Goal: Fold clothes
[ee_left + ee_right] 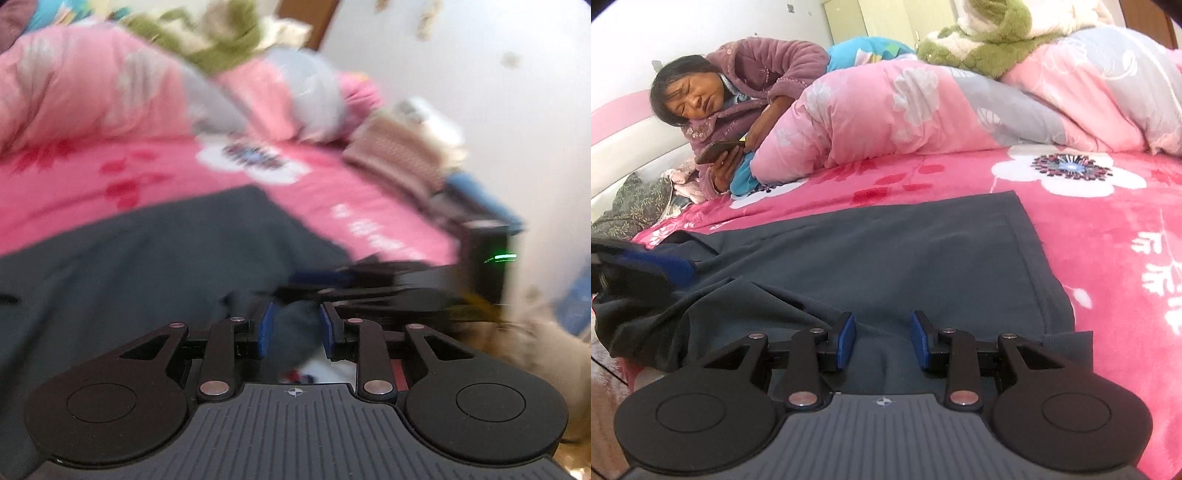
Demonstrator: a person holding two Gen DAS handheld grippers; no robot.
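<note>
A dark grey garment (905,251) lies spread flat on a pink flowered blanket (1108,258), its near-left part rumpled into folds. My right gripper (882,338) sits low over the garment's near edge, jaws apart, with a shallow ridge of cloth between the pads and no squeeze showing. In the blurred left wrist view my left gripper (296,328) is over the same garment (147,266), its jaws parted around a bump of grey cloth. A blue-padded finger (661,264) of that gripper shows at the left edge of the right wrist view, by the rumpled folds.
A person (757,85) in a purple robe lies at the bed's far left, holding a phone (718,151). A pink and grey quilt (886,103) bulks behind the garment with a green plush toy (990,40) on top. A black box with a green light (487,258) stands by the bed's edge.
</note>
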